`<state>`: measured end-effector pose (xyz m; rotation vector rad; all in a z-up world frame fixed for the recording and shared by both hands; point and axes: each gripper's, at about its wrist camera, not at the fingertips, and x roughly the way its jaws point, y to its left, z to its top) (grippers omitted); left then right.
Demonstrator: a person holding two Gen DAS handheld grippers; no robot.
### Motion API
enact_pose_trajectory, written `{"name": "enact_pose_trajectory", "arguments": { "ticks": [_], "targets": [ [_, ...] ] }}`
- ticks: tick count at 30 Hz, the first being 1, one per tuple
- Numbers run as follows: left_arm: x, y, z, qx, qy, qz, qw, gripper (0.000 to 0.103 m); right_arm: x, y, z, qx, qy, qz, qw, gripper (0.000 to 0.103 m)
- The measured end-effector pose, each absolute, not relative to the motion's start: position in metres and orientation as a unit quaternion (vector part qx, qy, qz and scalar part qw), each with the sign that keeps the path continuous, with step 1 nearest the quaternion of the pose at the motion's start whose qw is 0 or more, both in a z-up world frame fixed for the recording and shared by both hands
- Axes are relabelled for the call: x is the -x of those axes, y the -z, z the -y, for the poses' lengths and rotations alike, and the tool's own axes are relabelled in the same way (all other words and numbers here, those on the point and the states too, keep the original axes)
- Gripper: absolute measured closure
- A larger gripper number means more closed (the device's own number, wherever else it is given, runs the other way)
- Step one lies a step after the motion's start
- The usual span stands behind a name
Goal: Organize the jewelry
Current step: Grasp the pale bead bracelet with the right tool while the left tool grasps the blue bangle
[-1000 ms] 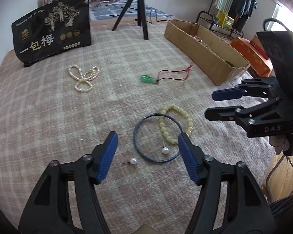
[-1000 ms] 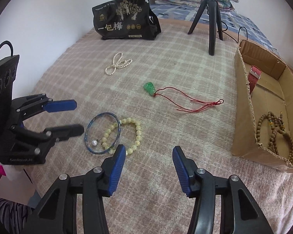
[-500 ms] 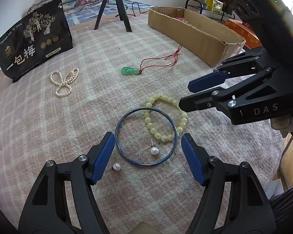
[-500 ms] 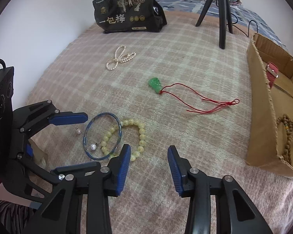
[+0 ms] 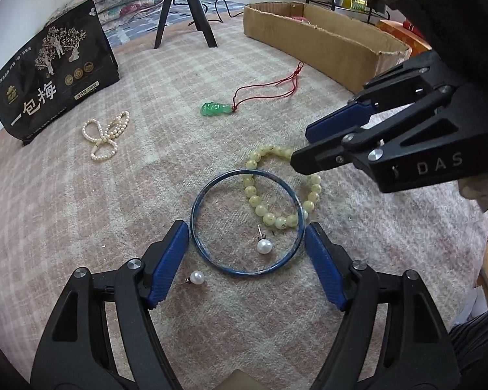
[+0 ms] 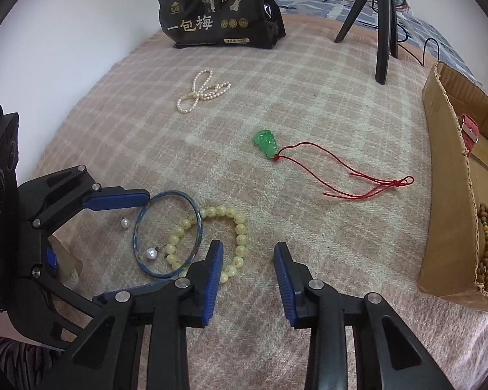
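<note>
A blue bangle (image 5: 211, 196) lies on the checked blanket, overlapping a yellow bead bracelet (image 5: 270, 217). One pearl earring (image 5: 264, 246) lies inside the bangle, another pearl earring (image 5: 196, 276) just outside it. My left gripper (image 5: 247, 250) is open and low, its fingers on either side of the bangle's near half. My right gripper (image 6: 249, 273) is open and empty just above the bracelet (image 6: 240, 227); in the left wrist view its fingertips (image 5: 312, 159) hang over the bracelet's far side. A green pendant on a red cord (image 6: 266, 141) and a pearl necklace (image 6: 201, 92) lie farther back.
A cardboard box (image 6: 452, 195) at the right holds brown beads (image 6: 486, 247) and a red strap (image 6: 470, 131). A black snack bag (image 6: 218, 13) and a black tripod (image 6: 382, 22) stand at the back. The bed's edge is near the left gripper.
Both grippers have moved down and closer to the bangle and the bracelet. The left gripper's fingers now flank the bangle. The right gripper has shifted left over the bracelet.
</note>
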<state>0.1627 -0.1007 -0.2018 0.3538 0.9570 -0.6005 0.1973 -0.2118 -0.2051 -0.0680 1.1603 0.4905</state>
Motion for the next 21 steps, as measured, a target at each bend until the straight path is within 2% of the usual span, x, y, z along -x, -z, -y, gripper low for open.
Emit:
{"name": "enact_pose_trajectory", "arguments": {
  "ticks": [11,14,19,21],
  "targets": [
    [-0.170,0.202,0.095,-0.146,0.275,-0.454,0.835,0.026,-0.199,0.212,0.203,0.040,-0.224,-0.546,0.807,0.075],
    [-0.169,0.202,0.095,-0.145,0.276,-0.452,0.836,0.028,-0.199,0.213,0.200,0.049,-0.220,-0.543,0.809,0.081],
    [-0.168,0.202,0.094,-0.140,0.276,-0.452,0.837,0.029,-0.199,0.213,0.202,0.042,-0.218,-0.542,0.810,0.097],
    [-0.168,0.201,0.093,-0.137,0.275,-0.451,0.838,0.029,-0.198,0.212,0.203,0.038,-0.216,-0.541,0.812,0.097]
  ]
}}
